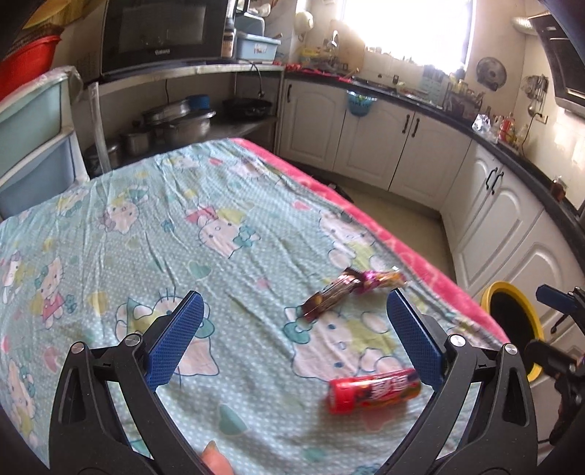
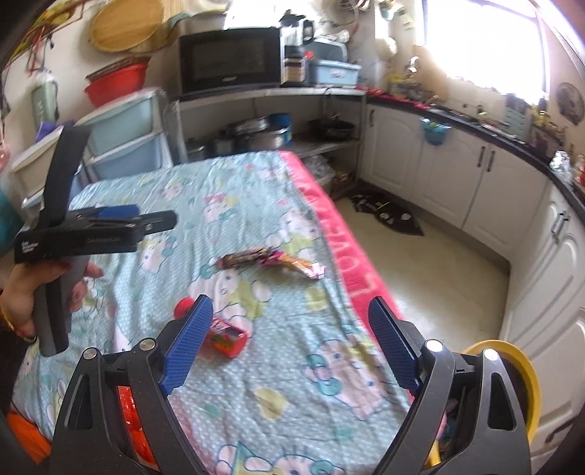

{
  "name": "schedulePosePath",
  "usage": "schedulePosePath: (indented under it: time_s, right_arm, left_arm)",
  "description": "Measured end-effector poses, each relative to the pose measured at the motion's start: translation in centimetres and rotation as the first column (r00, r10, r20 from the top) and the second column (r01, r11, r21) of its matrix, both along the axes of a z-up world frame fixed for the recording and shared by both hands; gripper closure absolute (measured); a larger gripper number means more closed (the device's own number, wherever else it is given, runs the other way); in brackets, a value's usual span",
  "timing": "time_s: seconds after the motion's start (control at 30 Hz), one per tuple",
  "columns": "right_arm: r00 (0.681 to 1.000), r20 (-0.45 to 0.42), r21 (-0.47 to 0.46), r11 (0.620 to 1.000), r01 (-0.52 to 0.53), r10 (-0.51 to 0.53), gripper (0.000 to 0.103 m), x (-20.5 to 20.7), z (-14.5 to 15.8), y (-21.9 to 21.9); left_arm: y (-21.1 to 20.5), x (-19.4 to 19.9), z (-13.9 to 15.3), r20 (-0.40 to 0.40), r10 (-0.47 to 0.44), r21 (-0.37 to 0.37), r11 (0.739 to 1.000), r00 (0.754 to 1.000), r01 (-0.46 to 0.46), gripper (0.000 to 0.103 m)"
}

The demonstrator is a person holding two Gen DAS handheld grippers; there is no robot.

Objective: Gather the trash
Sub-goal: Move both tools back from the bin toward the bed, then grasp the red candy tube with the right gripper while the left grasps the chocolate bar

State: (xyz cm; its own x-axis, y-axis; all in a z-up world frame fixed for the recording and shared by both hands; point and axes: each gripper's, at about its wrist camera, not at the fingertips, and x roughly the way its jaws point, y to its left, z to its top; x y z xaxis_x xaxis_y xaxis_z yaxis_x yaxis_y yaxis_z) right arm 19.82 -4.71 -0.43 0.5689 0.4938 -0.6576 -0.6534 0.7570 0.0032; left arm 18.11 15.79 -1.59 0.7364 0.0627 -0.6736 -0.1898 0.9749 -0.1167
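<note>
A red snack wrapper [image 1: 373,390] lies on the table's Hello Kitty cloth [image 1: 182,226], just inside my left gripper's right finger. A brown wrapper [image 1: 331,296] and a pink-orange wrapper [image 1: 380,280] lie further out. My left gripper [image 1: 296,310] is open and empty above the cloth. My right gripper [image 2: 290,318] is open and empty; the red wrapper [image 2: 226,338] lies by its left finger, and the brown and pink-orange wrappers [image 2: 270,261] lie ahead. The left gripper [image 2: 95,228] shows at the left in the right wrist view. A yellow-rimmed bin [image 1: 512,325] stands off the table's right edge.
White kitchen cabinets [image 1: 402,146] and a dark counter curve along the right. A shelf with a microwave [image 1: 164,33] and pots stands behind the table. Plastic drawers [image 1: 33,146] stand at the far left. A dark mat [image 2: 387,215] lies on the floor.
</note>
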Motion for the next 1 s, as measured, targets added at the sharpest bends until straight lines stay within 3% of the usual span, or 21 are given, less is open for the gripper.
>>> schedulePosePath:
  time_s: [0.37, 0.7, 0.87, 1.0]
  right_arm:
    - [0.973, -0.107, -0.087, 0.973, -0.216, 0.206, 0.020, 0.8, -5.2, 5.3]
    - [0.920, -0.170, -0.145, 0.915, -0.377, 0.352, 0.034, 1.4, -8.6, 8.6]
    - [0.893, -0.184, -0.175, 0.880, -0.442, 0.412, 0.048, 1.3, -9.6, 9.9]
    - [0.886, -0.177, -0.174, 0.873, -0.456, 0.428, 0.054, 1.2, -10.1, 9.8]
  left_arm:
    - [-0.6, 3.6, -3.7, -0.087, -0.126, -0.031, 0.992, 0.988, 0.124, 0.012]
    - [-1.0, 7.7, -6.0, -0.155, -0.246, -0.047, 0.969, 0.957, 0.242, 0.033]
    - [-1.2, 9.1, -7.5, -0.209, -0.307, -0.051, 0.951, 0.928, 0.303, 0.040]
    - [-1.3, 9.5, -8.3, -0.225, -0.336, -0.067, 0.942, 0.915, 0.329, 0.063]
